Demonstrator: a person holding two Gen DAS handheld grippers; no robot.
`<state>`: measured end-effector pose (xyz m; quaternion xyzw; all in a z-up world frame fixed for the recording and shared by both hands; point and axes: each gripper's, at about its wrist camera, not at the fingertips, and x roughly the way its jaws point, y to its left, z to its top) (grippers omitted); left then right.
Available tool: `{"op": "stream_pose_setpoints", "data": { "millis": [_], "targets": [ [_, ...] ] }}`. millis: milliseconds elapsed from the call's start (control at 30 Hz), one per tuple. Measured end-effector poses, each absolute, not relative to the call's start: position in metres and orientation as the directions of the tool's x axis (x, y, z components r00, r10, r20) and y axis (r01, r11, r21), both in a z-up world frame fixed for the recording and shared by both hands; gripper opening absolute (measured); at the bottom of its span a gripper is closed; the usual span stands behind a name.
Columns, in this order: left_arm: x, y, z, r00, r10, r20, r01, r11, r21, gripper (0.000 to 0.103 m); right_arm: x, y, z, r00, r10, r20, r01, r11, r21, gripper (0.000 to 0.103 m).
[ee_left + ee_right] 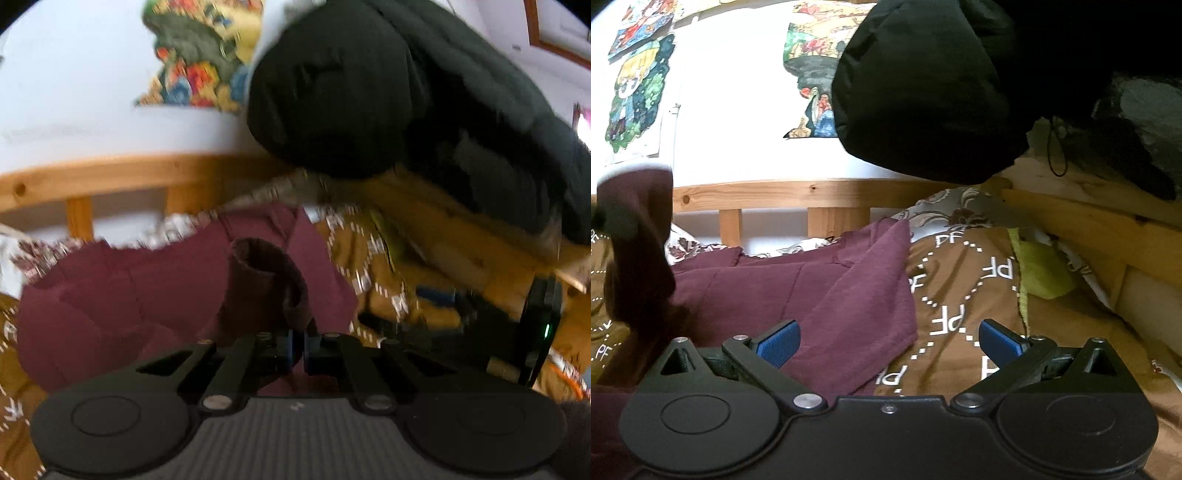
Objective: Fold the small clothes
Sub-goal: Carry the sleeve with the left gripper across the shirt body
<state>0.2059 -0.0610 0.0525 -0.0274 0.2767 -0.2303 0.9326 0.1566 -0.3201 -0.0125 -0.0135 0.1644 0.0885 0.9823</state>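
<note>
A maroon garment (110,306) lies spread on a brown bedcover (960,295) printed with white "PF" letters. My left gripper (298,349) is shut on the garment's sleeve cuff (266,280), which stands up as a dark tube just in front of the jaws. In the right wrist view the same garment (820,295) lies flat with a folded corner pointing up, and the lifted sleeve (639,251) hangs at the far left. My right gripper (888,343) is open and empty, with blue pads (779,341) over the garment's right edge and the bedcover.
A black padded jacket (931,81) hangs over the bed from the upper right. A wooden bed rail (775,195) runs behind, below a white wall with colourful posters (635,96). A yellow-green cloth (1041,273) lies at the right.
</note>
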Motion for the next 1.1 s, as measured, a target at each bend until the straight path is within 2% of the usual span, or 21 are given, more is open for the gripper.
{"op": "stream_pose_setpoints", "data": {
  "millis": [233,333,367,400,433,467,500,600,767,867,933,1000,1100],
  "targets": [
    [0.197,-0.074,0.013,0.687,-0.413,-0.598,0.394,0.903,-0.171,0.005,0.16,-0.328,-0.016,0.921,0.167,-0.351,-0.161,0.986,0.048,0.102],
    [0.196,-0.075,0.006,0.668,-0.408,-0.622,0.396,0.903,-0.167,0.01,0.16,-0.325,-0.017,0.919,0.172,-0.356,-0.167,0.985,0.045,0.102],
    [0.196,-0.075,0.003,0.664,-0.403,-0.63,0.394,0.905,-0.163,0.02,0.16,-0.325,-0.017,0.917,0.175,-0.358,-0.17,0.984,0.045,0.102],
    [0.193,-0.075,0.003,0.661,-0.4,-0.635,0.393,0.905,-0.162,0.038,0.16,-0.324,-0.017,0.917,0.176,-0.359,-0.172,0.984,0.042,0.102],
    [0.192,-0.074,0.003,0.656,-0.4,-0.639,0.391,0.905,-0.165,0.05,0.16,-0.323,-0.017,0.916,0.177,-0.361,-0.174,0.984,0.042,0.102],
    [0.19,-0.072,0.004,0.659,-0.4,-0.637,0.386,0.907,-0.17,0.07,0.16,-0.323,-0.018,0.915,0.178,-0.363,-0.175,0.984,0.042,0.102],
    [0.187,-0.068,0.006,0.668,-0.404,-0.625,0.383,0.907,-0.178,0.079,0.161,-0.322,-0.018,0.914,0.179,-0.365,-0.176,0.983,0.042,0.102],
    [0.181,-0.058,0.012,0.681,-0.409,-0.607,0.384,0.906,-0.178,0.089,0.163,-0.321,-0.021,0.91,0.183,-0.373,-0.179,0.983,0.044,0.102],
    [0.174,-0.025,0.016,0.742,-0.278,-0.611,0.252,0.959,-0.13,0.096,0.165,-0.316,-0.025,0.889,0.257,-0.378,-0.24,0.966,0.093,0.102],
    [0.173,0.014,0.012,0.779,-0.134,-0.613,0.088,0.991,-0.105,0.099,0.162,-0.31,-0.028,0.858,0.349,-0.377,-0.313,0.937,0.155,0.102],
    [0.18,0.044,0.008,0.776,0.007,-0.631,-0.061,0.996,-0.064,0.099,0.16,-0.303,-0.029,0.829,0.413,-0.376,-0.36,0.91,0.206,0.102],
    [0.188,0.073,0.005,0.772,0.096,-0.629,-0.17,0.984,-0.059,0.098,0.158,-0.295,-0.032,0.803,0.458,-0.38,-0.395,0.888,0.235,0.096],
    [0.202,0.11,0.004,0.773,0.142,-0.618,-0.251,0.963,-0.093,0.096,0.157,-0.279,-0.036,0.767,0.511,-0.389,-0.446,0.86,0.249,0.089]
  ]
}}
